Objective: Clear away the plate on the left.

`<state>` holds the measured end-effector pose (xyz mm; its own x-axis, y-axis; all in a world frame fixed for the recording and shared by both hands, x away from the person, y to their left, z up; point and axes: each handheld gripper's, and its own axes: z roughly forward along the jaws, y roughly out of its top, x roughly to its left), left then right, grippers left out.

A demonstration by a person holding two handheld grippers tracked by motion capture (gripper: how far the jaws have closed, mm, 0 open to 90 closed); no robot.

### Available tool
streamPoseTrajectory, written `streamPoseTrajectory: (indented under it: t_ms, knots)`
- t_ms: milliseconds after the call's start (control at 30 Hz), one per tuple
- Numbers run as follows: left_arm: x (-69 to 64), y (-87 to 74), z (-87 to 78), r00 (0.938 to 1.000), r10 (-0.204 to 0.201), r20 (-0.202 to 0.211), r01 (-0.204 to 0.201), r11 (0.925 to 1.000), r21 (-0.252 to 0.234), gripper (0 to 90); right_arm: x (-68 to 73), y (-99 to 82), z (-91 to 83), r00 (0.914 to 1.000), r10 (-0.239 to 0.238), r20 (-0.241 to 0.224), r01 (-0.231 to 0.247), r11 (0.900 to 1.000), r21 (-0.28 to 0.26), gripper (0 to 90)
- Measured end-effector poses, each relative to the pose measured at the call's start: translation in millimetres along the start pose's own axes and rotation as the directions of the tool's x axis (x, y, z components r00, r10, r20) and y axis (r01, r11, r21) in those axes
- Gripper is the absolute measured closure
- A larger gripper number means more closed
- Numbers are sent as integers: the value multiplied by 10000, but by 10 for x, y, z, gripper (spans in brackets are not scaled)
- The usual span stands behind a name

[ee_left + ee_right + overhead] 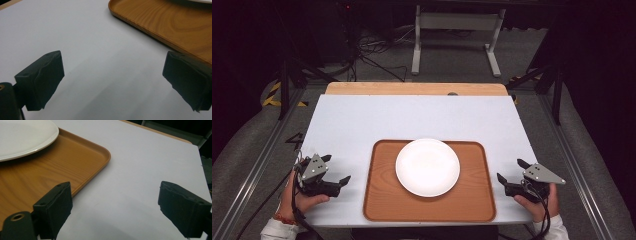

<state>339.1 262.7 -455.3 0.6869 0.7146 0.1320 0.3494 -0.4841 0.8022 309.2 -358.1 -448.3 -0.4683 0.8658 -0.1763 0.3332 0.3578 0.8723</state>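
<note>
Both my tongs idle, plate on tray.
Left gripper spread wide over white table, nothing in it; wooden tray in the middle carries white plate; right gripper just beside tray, also agape, holding nothing.

hand-held gripper jaws apart, tray beyond

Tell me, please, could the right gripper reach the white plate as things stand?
Probably yes: the right gripper is open beside the tray, and nothing lies between it and the plate.
</note>
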Motion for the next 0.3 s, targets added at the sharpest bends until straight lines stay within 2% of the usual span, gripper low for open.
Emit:
streamPoseTrajectory:
  t_ms: [300]
  knots:
    - [-7,11,23,10000,33,92,-33,10000,7,46,-15,-10,9,10000,60,4,-60,10000,21,128]
